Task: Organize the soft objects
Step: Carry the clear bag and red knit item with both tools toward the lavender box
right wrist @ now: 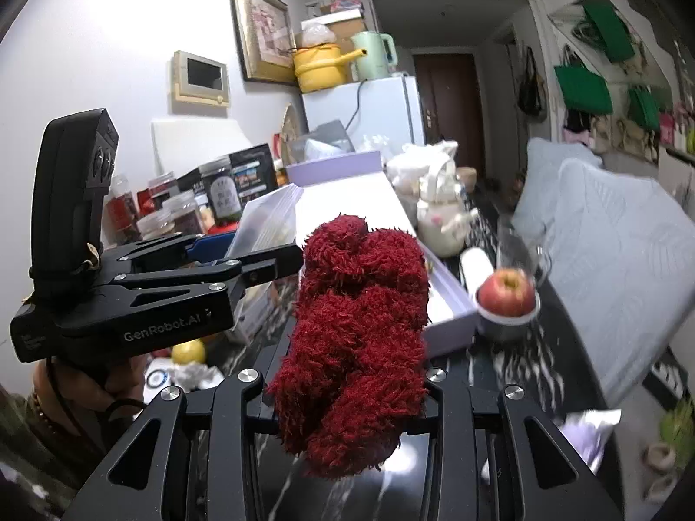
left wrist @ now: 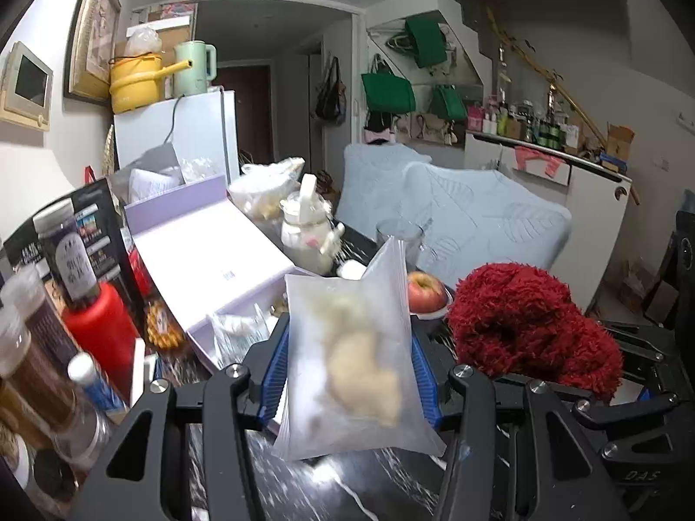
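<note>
My left gripper (left wrist: 349, 373) is shut on a frosted plastic bag (left wrist: 352, 360) with a cream soft lump inside, held above the dark marble table (left wrist: 347, 490). My right gripper (right wrist: 347, 373) is shut on a fuzzy dark red yarn bundle (right wrist: 356, 338), also held above the table. The red bundle shows at the right of the left wrist view (left wrist: 530, 325). The left gripper with the bag (right wrist: 265, 225) shows at the left of the right wrist view (right wrist: 226, 278), level with the right one. An open lilac box (left wrist: 208, 260) lies just beyond both grippers.
A red apple in a small bowl (right wrist: 506, 293) sits right of the box. A white teapot (right wrist: 443, 221), a glass (left wrist: 397, 234), jars and a red bottle (left wrist: 97, 330) crowd the table. Pale blue cushions (left wrist: 478, 217) lie to the right.
</note>
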`<state>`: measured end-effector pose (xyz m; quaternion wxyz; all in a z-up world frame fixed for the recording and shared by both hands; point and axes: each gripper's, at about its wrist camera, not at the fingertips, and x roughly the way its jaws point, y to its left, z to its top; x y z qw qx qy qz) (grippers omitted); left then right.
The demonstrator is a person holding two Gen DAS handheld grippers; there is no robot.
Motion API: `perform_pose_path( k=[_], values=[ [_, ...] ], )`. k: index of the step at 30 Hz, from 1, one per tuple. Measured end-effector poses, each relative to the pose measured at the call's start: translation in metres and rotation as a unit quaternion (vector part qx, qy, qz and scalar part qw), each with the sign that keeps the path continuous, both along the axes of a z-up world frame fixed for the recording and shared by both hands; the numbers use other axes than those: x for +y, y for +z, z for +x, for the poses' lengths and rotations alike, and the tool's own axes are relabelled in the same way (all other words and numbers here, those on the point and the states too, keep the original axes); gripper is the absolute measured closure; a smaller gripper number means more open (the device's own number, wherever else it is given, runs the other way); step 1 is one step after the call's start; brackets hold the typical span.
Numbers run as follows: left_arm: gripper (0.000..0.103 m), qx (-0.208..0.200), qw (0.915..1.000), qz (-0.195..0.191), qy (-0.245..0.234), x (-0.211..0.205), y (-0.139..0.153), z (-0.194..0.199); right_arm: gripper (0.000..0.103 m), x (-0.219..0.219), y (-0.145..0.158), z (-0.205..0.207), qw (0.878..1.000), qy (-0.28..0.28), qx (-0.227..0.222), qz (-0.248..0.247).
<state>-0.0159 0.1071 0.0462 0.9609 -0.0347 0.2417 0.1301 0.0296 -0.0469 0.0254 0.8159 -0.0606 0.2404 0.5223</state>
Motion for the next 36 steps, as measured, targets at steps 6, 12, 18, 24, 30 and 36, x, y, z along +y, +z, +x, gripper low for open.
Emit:
perform_pose_path(
  k=[6, 12, 18, 24, 30, 36],
  values=[
    [0.054, -0.02, 0.9997, 0.003, 0.015, 0.025, 0.015, 0.018, 0.068, 0.027, 0.019, 0.022, 1.0, 0.009, -0.022, 0.009],
    [0.054, -0.027, 0.9993, 0.004, 0.026, 0.048, 0.023, 0.044, 0.068, 0.057, 0.032, 0.047, 0.999, 0.02, -0.034, 0.013],
    [0.054, -0.037, 0.9981, 0.002, 0.05, 0.073, 0.027, 0.069, 0.068, 0.085, 0.04, 0.075, 0.999, 0.025, -0.035, 0.018],
    [0.054, -0.047, 0.9958, -0.001, 0.079, 0.1, 0.024, 0.087, 0.068, 0.113, 0.04, 0.1, 0.999, 0.027, -0.028, 0.019],
    [0.054, -0.032, 0.9928, -0.013, 0.114, 0.13, 0.002, 0.099, 0.068, 0.134, 0.028, 0.125, 1.0, 0.015, -0.015, 0.012],
    [0.054, 0.001, 0.9904, -0.016, 0.138, 0.151, -0.022, 0.115, 0.068, 0.152, 0.016, 0.142, 1.0, 0.017, -0.006, 0.005]
  ],
)
